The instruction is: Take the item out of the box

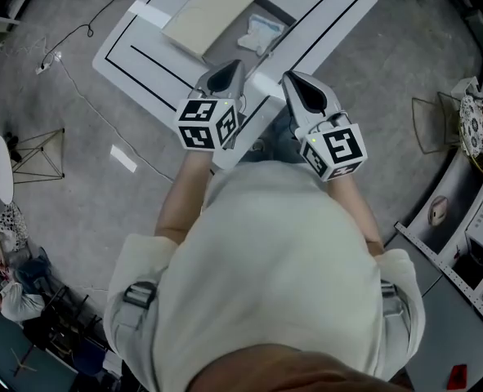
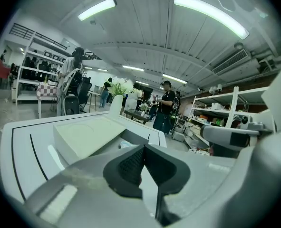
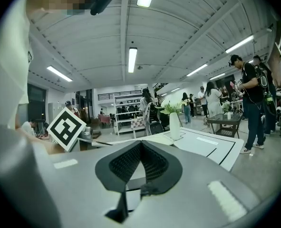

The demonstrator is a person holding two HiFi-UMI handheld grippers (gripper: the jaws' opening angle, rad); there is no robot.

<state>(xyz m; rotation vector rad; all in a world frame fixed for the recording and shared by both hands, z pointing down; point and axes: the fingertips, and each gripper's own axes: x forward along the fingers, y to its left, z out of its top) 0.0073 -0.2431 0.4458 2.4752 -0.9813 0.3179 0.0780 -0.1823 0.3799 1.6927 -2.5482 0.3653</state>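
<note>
In the head view a white table (image 1: 319, 23) with a black border line carries a flat beige box lid (image 1: 211, 13) and, beside it, an open grey box (image 1: 272, 13) holding a clear-bagged item (image 1: 261, 33). My left gripper (image 1: 234, 65) hovers over the table's near edge, jaws shut and empty, short of the box. My right gripper (image 1: 291, 78) hangs beside it, also shut on nothing. In the left gripper view the closed gripper (image 2: 144, 147) points at the lid (image 2: 85, 134), with the item (image 2: 124, 144) just past it. In the right gripper view the shut gripper (image 3: 141, 143) faces across the table (image 3: 211, 148).
A white vase with flowers (image 3: 174, 122) stands on the table's far side. People (image 3: 249, 99) stand near shelves and a low table beyond. On the floor lie a cable (image 1: 69, 43), a wire stand (image 1: 37, 153) and a paper strip (image 1: 123, 158).
</note>
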